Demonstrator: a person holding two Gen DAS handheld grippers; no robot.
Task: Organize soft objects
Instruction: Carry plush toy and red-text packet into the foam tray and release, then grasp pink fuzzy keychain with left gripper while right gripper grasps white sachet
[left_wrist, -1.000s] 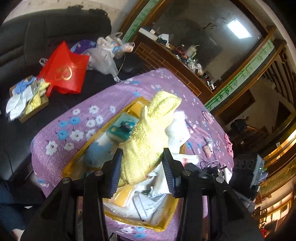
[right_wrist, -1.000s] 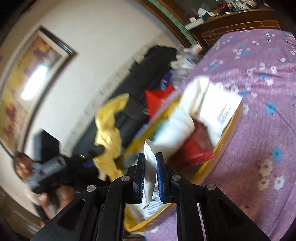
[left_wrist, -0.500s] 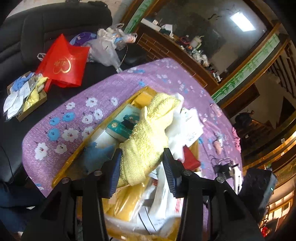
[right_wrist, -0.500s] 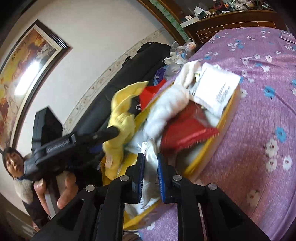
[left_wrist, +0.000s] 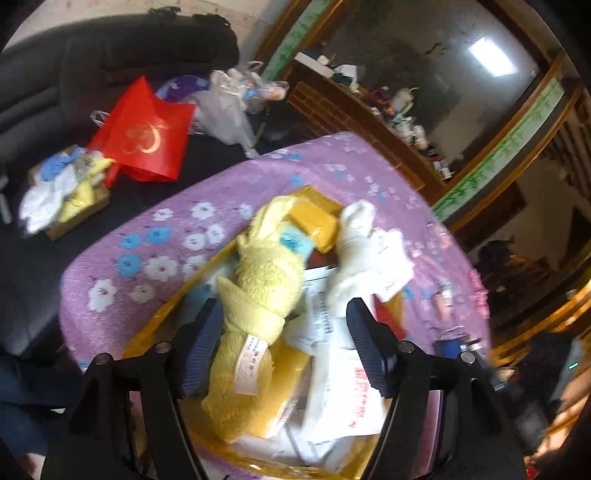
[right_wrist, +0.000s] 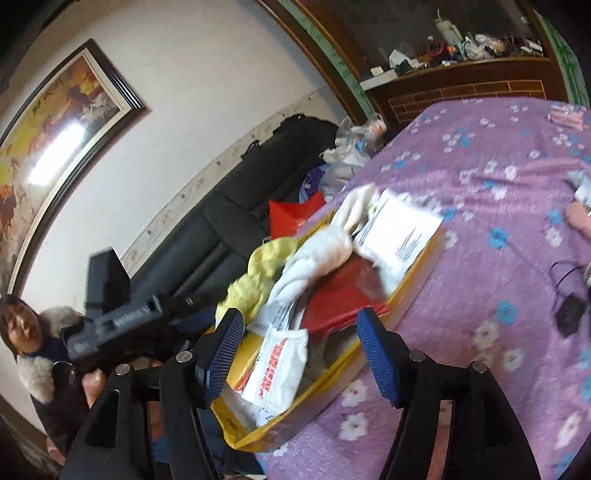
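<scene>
Left gripper (left_wrist: 284, 343): spread wide now; half a second ago its pads pressed the yellow towel (left_wrist: 258, 291) from both sides. Its left pad lies against the cloth, its right pad stands clear.
Right gripper (right_wrist: 297, 350): also wide apart with nothing between the pads; earlier it was pinched shut on a thin white packet (right_wrist: 280, 365).
Yellow towel: rolled, lying in the yellow tray (right_wrist: 399, 295) across the pile, a white label near its lower end. It has dropped from the raised position seen earlier and now rests on the heap.
White packet: lying loose in the near end of the tray, red print facing up, just ahead of the right gripper.
White towel (left_wrist: 354, 251): draped over the far side of the pile, beside the yellow one, much as before.
Yellow tray: on the purple floral cloth (right_wrist: 498, 206), heaped with packets, papers and a red pouch (right_wrist: 340, 295).
Background: red gift bag (left_wrist: 146, 134) and a small box of cloths (left_wrist: 62, 188) on the dark sofa, unchanged.
Motion blur: both views are soft, so small print is unreadable.
</scene>
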